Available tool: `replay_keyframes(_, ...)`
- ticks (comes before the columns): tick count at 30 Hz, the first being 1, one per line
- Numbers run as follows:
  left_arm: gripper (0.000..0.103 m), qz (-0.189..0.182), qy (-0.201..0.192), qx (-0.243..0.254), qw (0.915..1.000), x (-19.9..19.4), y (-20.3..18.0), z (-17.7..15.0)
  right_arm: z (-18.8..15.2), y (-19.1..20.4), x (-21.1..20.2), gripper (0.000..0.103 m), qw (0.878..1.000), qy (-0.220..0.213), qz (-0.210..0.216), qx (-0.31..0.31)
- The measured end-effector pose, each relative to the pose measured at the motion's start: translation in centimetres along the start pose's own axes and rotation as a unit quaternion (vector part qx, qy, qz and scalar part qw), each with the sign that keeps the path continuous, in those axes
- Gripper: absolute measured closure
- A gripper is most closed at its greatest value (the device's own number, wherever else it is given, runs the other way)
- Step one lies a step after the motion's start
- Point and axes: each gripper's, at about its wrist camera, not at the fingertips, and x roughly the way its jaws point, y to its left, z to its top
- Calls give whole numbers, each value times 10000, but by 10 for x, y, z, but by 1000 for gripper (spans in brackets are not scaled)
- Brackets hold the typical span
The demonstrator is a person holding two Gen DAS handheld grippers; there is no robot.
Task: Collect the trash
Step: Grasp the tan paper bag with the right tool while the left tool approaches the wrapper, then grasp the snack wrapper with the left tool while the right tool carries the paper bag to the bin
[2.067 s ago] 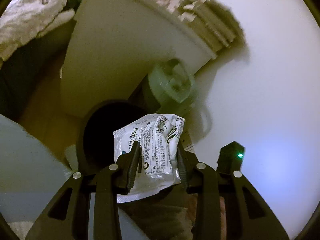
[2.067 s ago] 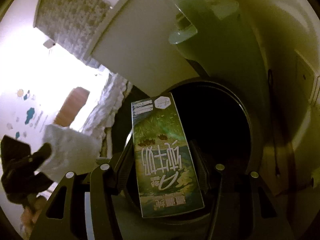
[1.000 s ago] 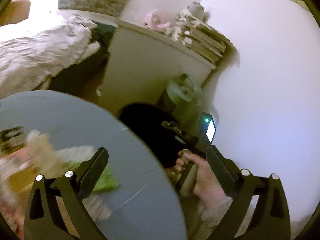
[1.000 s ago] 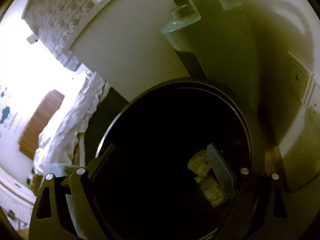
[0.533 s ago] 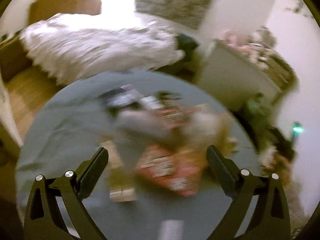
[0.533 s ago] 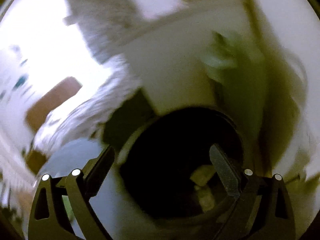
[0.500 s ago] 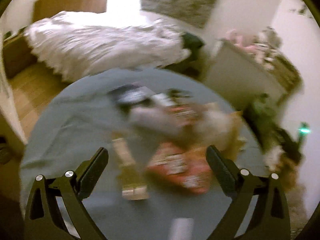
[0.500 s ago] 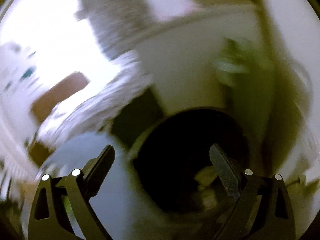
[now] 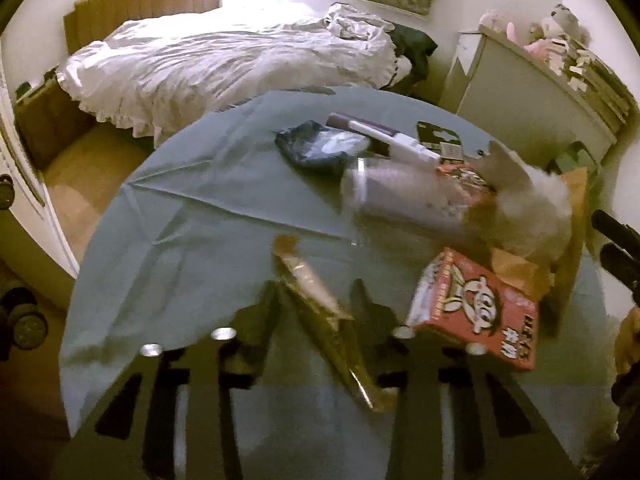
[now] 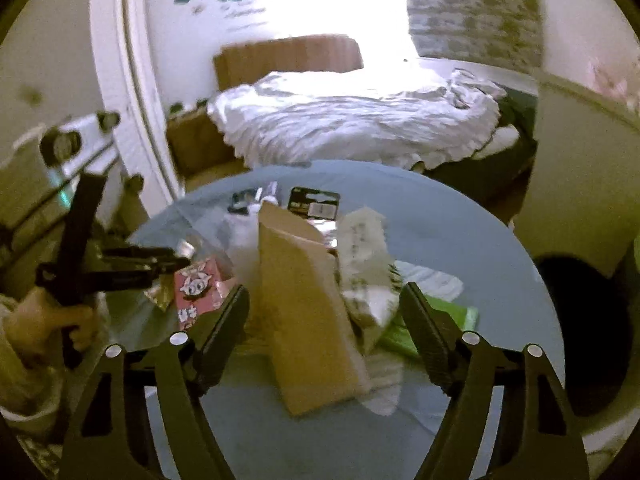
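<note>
Trash lies piled on a round table under a grey-blue cloth point(image 9: 192, 208). My left gripper point(image 9: 316, 300) points down at a gold wrapper point(image 9: 312, 292) that lies between its blurred fingers; the jaws are closing and I see no firm press. To the right are a red box point(image 9: 476, 312), a clear cup point(image 9: 400, 196) and a dark pouch point(image 9: 316, 148). My right gripper point(image 10: 323, 288) hovers over a brown paper bag point(image 10: 304, 312) and a white wrapper point(image 10: 366, 272), jaws wide and closing, touching neither. The left gripper point(image 10: 168, 260) and its hand point(image 10: 52, 316) show at that view's left.
The dark bin opening point(image 10: 580, 340) sits just off the table's right edge, by a white cabinet point(image 9: 520, 96). A bed with white covers point(image 9: 224, 60) stands beyond the table. A green packet point(image 10: 432, 320) lies under the white wrapper. Wheels point(image 9: 24, 320) sit on the floor at the left.
Both grippers let their packets go into the bin and swung away from it to the table. The left jaws have narrowed around the gold wrapper; the right jaws are somewhat narrower.
</note>
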Motion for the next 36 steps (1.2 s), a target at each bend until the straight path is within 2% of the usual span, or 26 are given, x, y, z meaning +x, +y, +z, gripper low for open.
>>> replay_keyframes(3, 87, -157, -2, -241, 9996, -3, 15, -2, 1, 11, 21, 43, 9992, 345, -95, -197)
replay_keyframes(4, 88, -219, 2, -308, 9993, -4, 19, -3, 1, 13, 28, 55, 9985, 472, -95, -249)
replay_keyframes(7, 88, -349, -74, -452, 9983, -12, 28, -7, -3, 18, 32, 62, 9988, 441, 24, -211)
replay_keyframes(11, 88, -584, -288, -587, 9961, -28, 34, -8, -4, 4, 3, 63, 9986, 9, 488, 192)
replay_keyframes(16, 88, -990, -593, -345, 9927, -54, 10, 10, -3, -37, -42, 63, 9876, -722, 1013, 953)
replay_keyframes(22, 88, -1465, -791, 72, 9860, -67, -40, 41, -14, -108, -73, 63, 9693, -1348, 853, 1870)
replay_keyframes(24, 88, -1364, -806, 384, 9866, -69, -61, 52, -23, -133, -77, 63, 9654, -1360, 612, 2140)
replay_keyframes(26, 86, -1221, -779, 438, 9885, -72, -63, 54, -32, -148, -83, 63, 9633, -1402, 485, 2235)
replay_keyframes(28, 85, -771, -617, 347, 9945, -69, -50, 47, -44, -158, -87, 63, 9611, -1435, 470, 2312)
replay_keyframes(29, 81, -565, -547, 306, 9964, -67, -41, 42, -48, -161, -86, 63, 9607, -1414, 478, 2340)
replay_keyframes(30, 66, -202, -419, 215, 9987, -61, -29, 32, -52, -162, -83, 63, 9605, -1374, 496, 2370)
replay_keyframes(31, 55, 13, -316, 136, 9994, -56, -22, 27, -55, -163, -79, 63, 9603, -1319, 535, 2399)
replay_keyframes(32, 39, 269, -155, 27, 9995, -48, -12, 18, -57, -162, -76, 63, 9605, -1284, 566, 2401)
replay_keyframes(36, 40, 676, 337, 92, 9971, -20, 2, -4, -57, -146, -60, 63, 9651, -1125, 699, 2258)
